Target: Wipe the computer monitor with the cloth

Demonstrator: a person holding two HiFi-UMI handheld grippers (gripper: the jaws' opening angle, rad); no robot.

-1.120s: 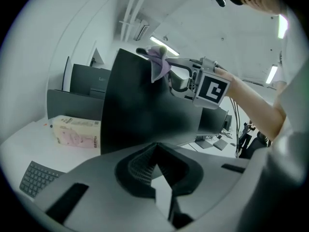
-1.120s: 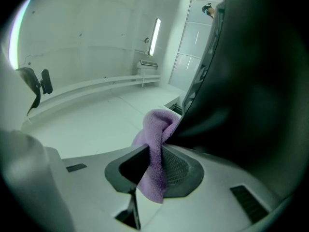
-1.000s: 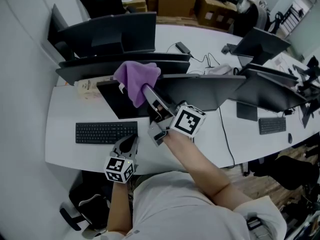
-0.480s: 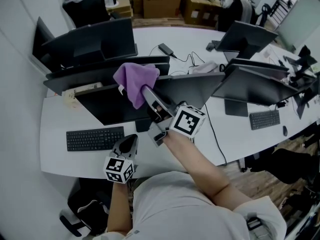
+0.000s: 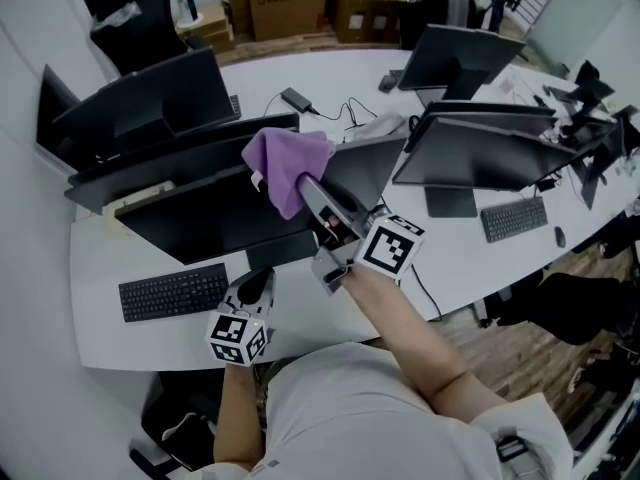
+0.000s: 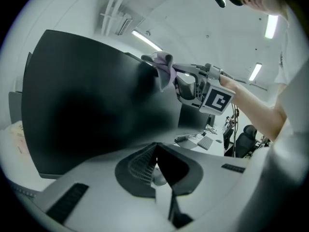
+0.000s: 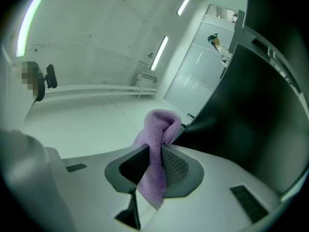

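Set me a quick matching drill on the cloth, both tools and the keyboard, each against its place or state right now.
Things:
1. cloth
2. left tool
3. right tool
4. keyboard

Places or states:
A. on the desk, left of the left tool in the head view
B. shut, holding nothing
C. purple, at the monitor's top edge
D. shut on the cloth

Pairs: 1-C, 2-B, 3-D, 4-A.
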